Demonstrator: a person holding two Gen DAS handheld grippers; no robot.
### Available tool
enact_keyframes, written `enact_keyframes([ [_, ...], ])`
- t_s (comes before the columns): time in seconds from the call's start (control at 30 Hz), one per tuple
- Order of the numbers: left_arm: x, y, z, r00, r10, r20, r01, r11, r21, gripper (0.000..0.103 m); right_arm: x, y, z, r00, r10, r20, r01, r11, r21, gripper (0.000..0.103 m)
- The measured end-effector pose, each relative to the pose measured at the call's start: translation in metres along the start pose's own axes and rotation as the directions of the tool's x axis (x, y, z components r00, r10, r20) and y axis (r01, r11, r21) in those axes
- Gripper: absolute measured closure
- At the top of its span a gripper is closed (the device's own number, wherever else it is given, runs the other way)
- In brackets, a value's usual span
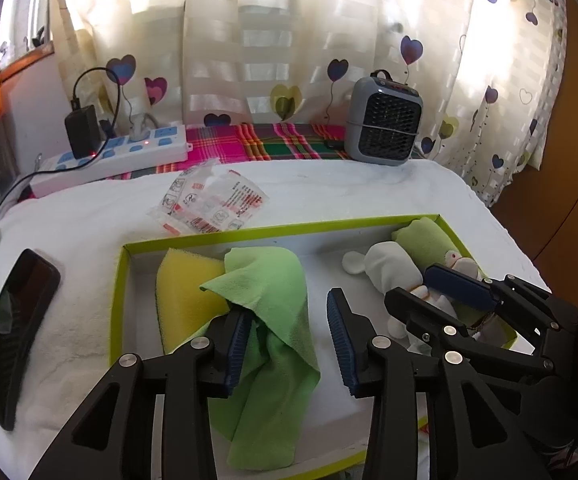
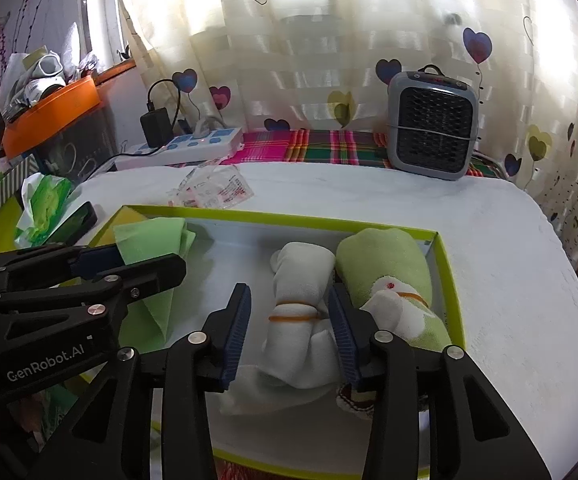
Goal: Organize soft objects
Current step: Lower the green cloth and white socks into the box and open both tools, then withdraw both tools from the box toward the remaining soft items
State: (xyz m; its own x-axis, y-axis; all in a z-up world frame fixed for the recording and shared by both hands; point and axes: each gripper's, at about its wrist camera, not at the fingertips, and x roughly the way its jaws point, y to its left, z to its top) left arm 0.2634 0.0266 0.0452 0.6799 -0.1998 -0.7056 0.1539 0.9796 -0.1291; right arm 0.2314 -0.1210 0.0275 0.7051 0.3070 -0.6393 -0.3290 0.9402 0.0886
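Jaws spread on both sides, nothing pinched. The left gripper (image 1: pixel 289 340) straddles the green cloth (image 1: pixel 273 320), draped over the yellow sponge (image 1: pixel 187 292) at the left end of the green-rimmed box (image 2: pixel 445 272). The right gripper (image 2: pixel 289 332) brackets the banded white roll (image 2: pixel 301 316) beside the green roll (image 2: pixel 385 256) — likely grouped by kind. Bare floor remains mid-box; the low rim hems the far side.

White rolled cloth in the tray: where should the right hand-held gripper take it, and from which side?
Grip the white rolled cloth at its waist, where the orange rubber band cinches it narrowest. Come from above along the roll's near end, right hand-held gripper open with a finger on each long side; the green roll crowds its right flank.
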Motion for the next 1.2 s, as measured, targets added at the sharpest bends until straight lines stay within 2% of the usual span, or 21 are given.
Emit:
enact_keyframes([
  [0.23,-0.011,0.002,-0.005,1.0,0.005,0.012,-0.005,1.0,-0.005,0.056,-0.008,0.0,-0.001,1.0,-0.002,0.02,0.001,1.0,0.012,0.052],
  [0.47,-0.022,0.005,-0.01,1.0,0.013,0.023,-0.012,1.0,-0.021,0.054,-0.018,-0.001,-0.003,0.999,-0.009,0.037,0.008,1.0,0.022,0.046],
  [0.57,-0.028,0.007,-0.012,1.0,0.014,0.025,-0.013,1.0,-0.024,0.05,-0.021,0.0,-0.005,0.999,-0.016,0.037,0.015,1.0,0.027,0.045],
  [1.2,-0.062,0.004,-0.032,0.999,0.02,0.045,-0.019,0.999,-0.033,0.049,-0.05,0.006,-0.018,0.997,-0.027,0.066,0.024,0.999,0.047,0.045],
])
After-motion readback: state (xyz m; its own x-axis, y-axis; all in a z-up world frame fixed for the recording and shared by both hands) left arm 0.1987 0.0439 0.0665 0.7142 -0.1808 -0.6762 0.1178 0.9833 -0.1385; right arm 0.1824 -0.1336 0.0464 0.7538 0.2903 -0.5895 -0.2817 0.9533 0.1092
